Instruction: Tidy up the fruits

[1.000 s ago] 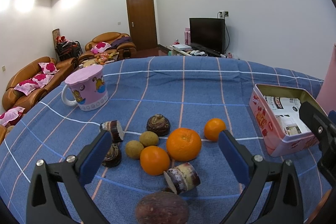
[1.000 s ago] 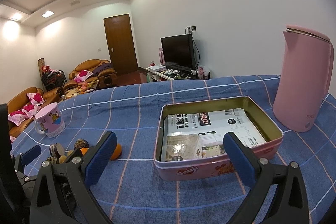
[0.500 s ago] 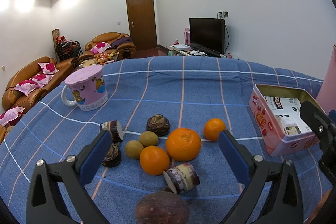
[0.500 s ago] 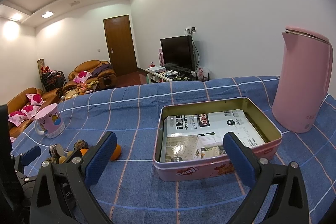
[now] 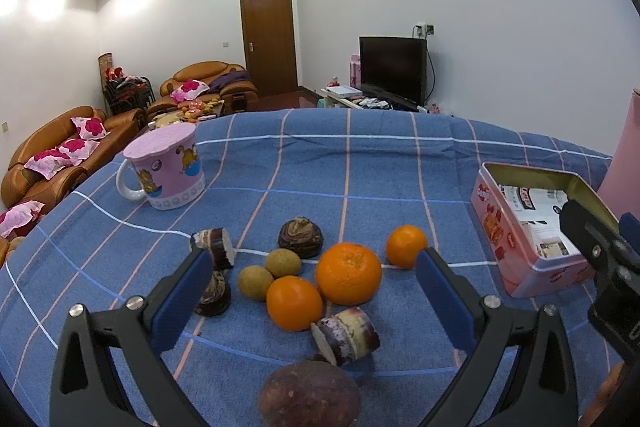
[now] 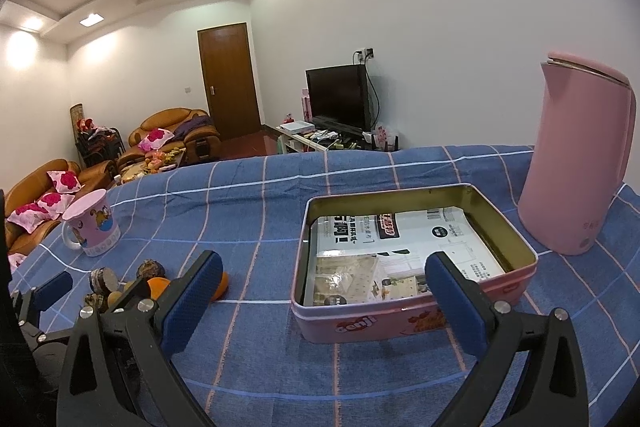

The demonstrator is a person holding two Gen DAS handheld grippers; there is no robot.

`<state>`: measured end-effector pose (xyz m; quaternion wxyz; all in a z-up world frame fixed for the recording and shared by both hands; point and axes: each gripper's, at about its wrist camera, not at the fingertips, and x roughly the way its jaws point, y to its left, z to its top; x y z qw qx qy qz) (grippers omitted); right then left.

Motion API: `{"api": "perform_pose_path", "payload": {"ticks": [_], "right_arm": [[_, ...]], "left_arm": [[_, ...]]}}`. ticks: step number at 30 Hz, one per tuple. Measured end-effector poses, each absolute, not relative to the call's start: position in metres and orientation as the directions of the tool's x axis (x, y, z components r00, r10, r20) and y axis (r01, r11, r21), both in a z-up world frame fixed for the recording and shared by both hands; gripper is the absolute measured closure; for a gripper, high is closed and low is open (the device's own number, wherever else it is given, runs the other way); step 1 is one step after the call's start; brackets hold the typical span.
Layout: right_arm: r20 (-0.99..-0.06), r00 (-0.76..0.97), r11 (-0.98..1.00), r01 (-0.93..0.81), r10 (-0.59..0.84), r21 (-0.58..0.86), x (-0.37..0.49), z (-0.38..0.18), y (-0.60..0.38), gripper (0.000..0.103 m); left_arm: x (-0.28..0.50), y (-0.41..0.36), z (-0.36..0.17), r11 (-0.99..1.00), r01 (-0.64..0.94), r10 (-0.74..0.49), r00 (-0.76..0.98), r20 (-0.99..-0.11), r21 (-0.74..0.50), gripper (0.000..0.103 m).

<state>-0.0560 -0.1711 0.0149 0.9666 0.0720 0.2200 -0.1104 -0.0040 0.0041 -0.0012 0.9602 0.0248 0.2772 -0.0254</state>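
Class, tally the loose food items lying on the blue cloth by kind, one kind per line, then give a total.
Oranges: 3
Small tan-green round fruits: 2
Dark brown-purple round fruits: 3
Cut purple cane-like pieces: 2
Total: 10

The left wrist view looks low along its fingers (image 5: 186, 291), the fruit pile (image 5: 348, 273) close between them. The right wrist view faces the pink tin (image 6: 414, 317) just ahead. Both share pile, tin, mug (image 5: 166, 167) and the room behind.
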Motion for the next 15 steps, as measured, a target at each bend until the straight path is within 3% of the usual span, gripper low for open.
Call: {"api": "perform_pose_path", "payload": {"ticks": [15], "right_arm": [[-0.472, 0.865, 0.969, 0.234, -0.172, 0.076, -0.053, 0.011, -0.17, 0.001]], "left_arm": [[-0.036, 0.028, 0.001, 0.996, 0.075, -0.042, 0.843, -0.536, 0.04, 0.0]]}}
